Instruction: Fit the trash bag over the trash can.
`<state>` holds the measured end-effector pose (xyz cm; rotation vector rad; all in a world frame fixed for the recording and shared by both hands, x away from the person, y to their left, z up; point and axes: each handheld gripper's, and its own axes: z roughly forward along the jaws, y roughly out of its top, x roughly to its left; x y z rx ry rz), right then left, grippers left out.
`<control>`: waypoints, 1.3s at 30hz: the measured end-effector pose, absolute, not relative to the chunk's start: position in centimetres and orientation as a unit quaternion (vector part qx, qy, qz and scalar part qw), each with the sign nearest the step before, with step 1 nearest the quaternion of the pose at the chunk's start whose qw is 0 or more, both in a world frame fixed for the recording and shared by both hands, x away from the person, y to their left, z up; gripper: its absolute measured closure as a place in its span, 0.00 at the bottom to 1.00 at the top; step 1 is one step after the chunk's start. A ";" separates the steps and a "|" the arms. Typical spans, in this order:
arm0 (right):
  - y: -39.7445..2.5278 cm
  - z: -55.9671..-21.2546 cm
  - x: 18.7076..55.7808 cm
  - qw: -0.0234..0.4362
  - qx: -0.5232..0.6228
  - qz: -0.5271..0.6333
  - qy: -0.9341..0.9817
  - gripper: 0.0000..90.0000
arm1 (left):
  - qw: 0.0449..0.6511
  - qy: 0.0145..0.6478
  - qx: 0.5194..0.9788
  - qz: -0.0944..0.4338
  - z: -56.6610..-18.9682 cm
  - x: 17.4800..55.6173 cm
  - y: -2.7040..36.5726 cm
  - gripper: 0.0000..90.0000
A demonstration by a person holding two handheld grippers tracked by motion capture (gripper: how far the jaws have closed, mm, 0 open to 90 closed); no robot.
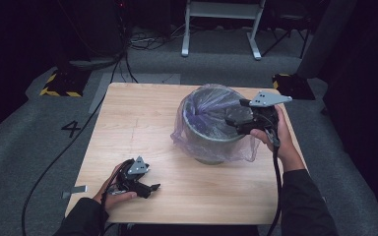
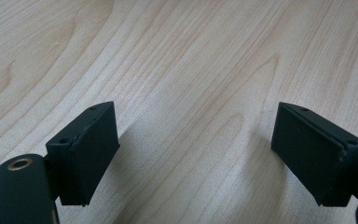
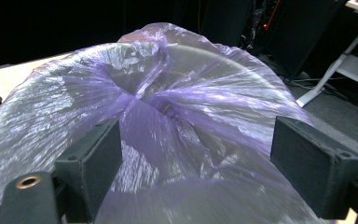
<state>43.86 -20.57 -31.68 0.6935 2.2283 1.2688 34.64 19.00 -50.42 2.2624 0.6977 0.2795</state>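
Wooden desk (image 1: 142, 128) carries the bin (image 1: 211, 142) at its right, where the right gripper (image 3: 196, 154), jaws wide and empty over the purple bag (image 3: 168, 107), could tear that thin film, while the left gripper (image 2: 196, 154) idles open.

bag (image 1: 211, 105) in bin (image 1: 211, 142) | bin on table (image 1: 142, 123), right-centre | left gripper (image 1: 153, 187) front-left
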 end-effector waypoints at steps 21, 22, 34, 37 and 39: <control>-17.3 -32.1 46.2 0.212 0.248 0.404 0.854 0.19 | 0.370 0.272 0.882 0.109 -50.4 34.6 19.0 0.16; -17.3 -32.1 46.2 0.212 0.248 0.404 0.854 0.19 | 0.370 0.272 0.882 0.109 -50.4 34.6 19.0 0.16; -16.7 -32.6 46.7 0.197 0.252 0.343 0.883 0.19 | 0.370 0.272 0.882 0.109 -50.4 34.6 19.0 0.16; -16.5 -32.8 46.8 0.192 0.246 0.327 0.892 0.19 | 0.370 0.272 0.882 0.109 -50.4 34.6 19.0 0.16; -16.4 -32.9 46.9 0.184 0.245 0.315 0.898 0.20 | 0.370 0.272 0.882 0.109 -50.4 34.6 19.0 0.16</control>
